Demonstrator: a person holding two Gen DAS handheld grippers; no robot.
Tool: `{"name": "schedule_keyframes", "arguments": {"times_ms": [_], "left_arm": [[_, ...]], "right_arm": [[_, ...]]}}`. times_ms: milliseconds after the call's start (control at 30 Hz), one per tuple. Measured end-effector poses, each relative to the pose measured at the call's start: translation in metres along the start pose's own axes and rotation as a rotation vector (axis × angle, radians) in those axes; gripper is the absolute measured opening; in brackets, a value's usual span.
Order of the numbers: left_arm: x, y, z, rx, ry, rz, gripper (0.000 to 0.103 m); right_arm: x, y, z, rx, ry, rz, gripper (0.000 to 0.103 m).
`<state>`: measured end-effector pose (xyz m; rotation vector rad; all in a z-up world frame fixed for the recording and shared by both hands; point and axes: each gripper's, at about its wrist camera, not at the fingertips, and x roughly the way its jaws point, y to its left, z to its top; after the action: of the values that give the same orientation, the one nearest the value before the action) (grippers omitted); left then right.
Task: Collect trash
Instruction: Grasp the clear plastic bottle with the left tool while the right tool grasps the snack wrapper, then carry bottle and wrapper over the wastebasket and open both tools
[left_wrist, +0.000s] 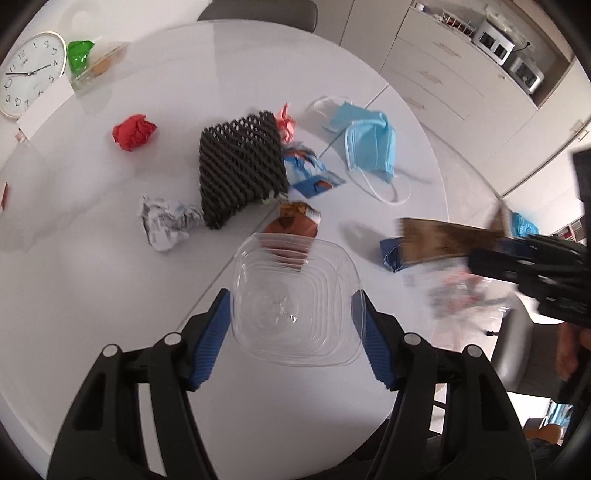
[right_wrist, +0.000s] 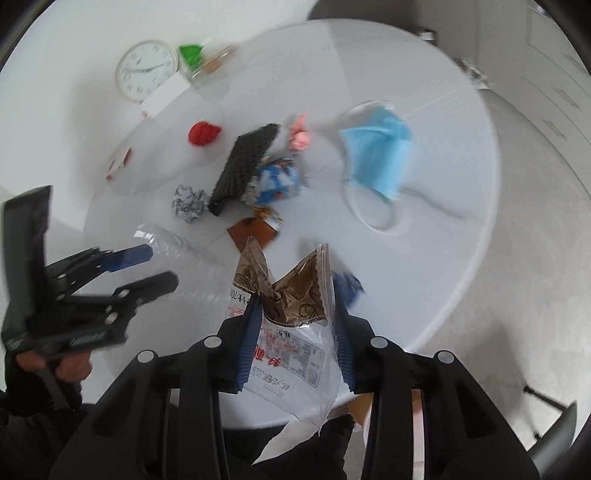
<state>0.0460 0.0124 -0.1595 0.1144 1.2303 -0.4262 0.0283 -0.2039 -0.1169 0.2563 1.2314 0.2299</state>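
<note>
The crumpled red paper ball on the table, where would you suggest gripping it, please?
Grip the red paper ball across its middle, coming straight down from above. It is a compact wad with bare table all round, so fingers likely fit either side.

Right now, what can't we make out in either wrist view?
- Snack wrapper held in the right tongs: motion-blurred in the left wrist view; its print is too small to read in the right.
- Wrappers under the black foam net: partly covered by it in both views.
- Items behind the clear container in the left tongs: distorted through the plastic.
- Far-edge clutter near the clock: too small.
</note>
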Motion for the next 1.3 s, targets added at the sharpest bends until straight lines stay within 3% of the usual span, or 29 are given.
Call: {"name": "schedule_keyframes", "arguments": {"times_ms": [167, 300, 467, 633, 667, 767, 967, 1233, 1300], "left_arm": [[-0.001, -0.003, -0.004, 0.000, 0.007, -0.001, 0.063], [-0.010, -0.025, 0.001, 0.055, -0.005, -0.032, 0.063], [-0.020, -0.085, 0.012, 0.184, -0.024, -0.144, 0.063], [-0.018, -0.158, 0.009, 0.350, -0.015, -0.235, 0.063], [-0.016, -0.172, 0.007, 0.385, -0.009, -0.248, 0.063], [-0.008, -0.209, -0.003, 0.466, 0.029, -0.290, 0.063], [0.013, -0.261, -0.022, 0.577, 0.096, -0.317, 0.063], [0.035, -0.307, -0.045, 0.656, 0.183, -0.356, 0.063], [0.037, -0.319, -0.052, 0.692, 0.205, -0.372, 0.069]], "right_arm": [[-0.028, -0.024, -0.030, 0.082, -0.049, -0.032, 0.038], [-0.047, -0.048, -0.061, 0.154, -0.070, -0.093, 0.038], [-0.052, -0.097, -0.120, 0.291, -0.038, -0.204, 0.038], [-0.021, -0.145, -0.171, 0.418, 0.049, -0.304, 0.040], [-0.012, -0.152, -0.179, 0.439, 0.071, -0.311, 0.043], [0.002, -0.166, -0.196, 0.496, 0.106, -0.343, 0.071], [-0.019, -0.177, -0.208, 0.550, 0.068, -0.412, 0.093], [-0.066, -0.202, -0.235, 0.627, 0.012, -0.453, 0.097], [-0.074, -0.205, -0.238, 0.634, -0.001, -0.463, 0.098]]}}
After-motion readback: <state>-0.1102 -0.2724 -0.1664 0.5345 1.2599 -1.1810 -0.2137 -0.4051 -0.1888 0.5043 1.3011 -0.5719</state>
